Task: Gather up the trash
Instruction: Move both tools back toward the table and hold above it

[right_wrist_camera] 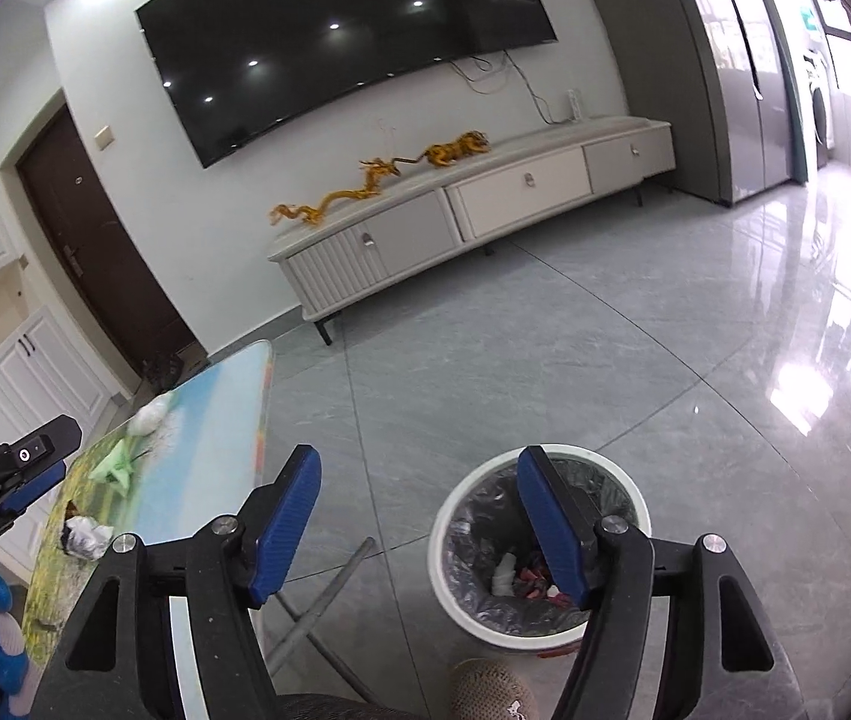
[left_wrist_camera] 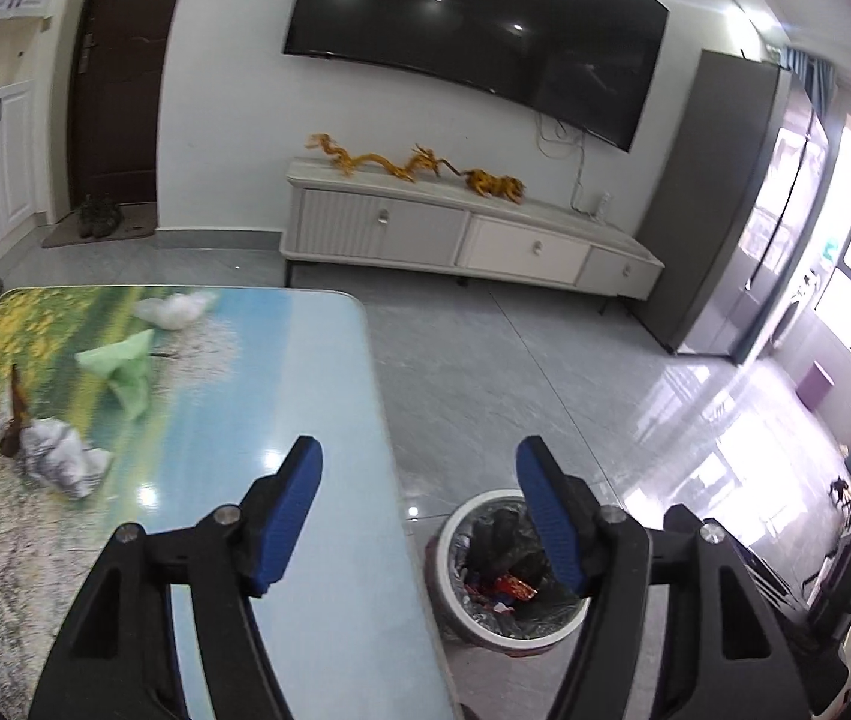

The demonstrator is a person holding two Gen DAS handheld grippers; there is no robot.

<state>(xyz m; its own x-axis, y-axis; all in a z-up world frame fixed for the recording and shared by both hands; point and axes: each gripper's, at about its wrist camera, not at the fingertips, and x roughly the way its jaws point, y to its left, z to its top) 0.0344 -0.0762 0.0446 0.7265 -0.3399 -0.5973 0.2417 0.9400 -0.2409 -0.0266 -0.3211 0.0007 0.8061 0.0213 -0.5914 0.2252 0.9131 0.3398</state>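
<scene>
Both blue-padded grippers, left (left_wrist_camera: 419,510) and right (right_wrist_camera: 419,519), gape empty above the white round bin (right_wrist_camera: 449,540) beside the table's edge. Crumpled grey wrapper (left_wrist_camera: 59,450), green bag (left_wrist_camera: 125,369) and white bag (left_wrist_camera: 176,309) lie toward the scenic-print table's (left_wrist_camera: 317,360) far edge; thin film could slip from the pads and land on the floor.

Table (left_wrist_camera: 317,360) bears green bag (left_wrist_camera: 125,369), two crumpled wrappers (left_wrist_camera: 62,450)

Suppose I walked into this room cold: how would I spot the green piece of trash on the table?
Find the table with the flower-meadow picture on top, beside the white trash bin. Three scraps lie on its far half; the green bag is the middle one, pale mint and crumpled, between a clear bag and a silvery wrapper.
</scene>
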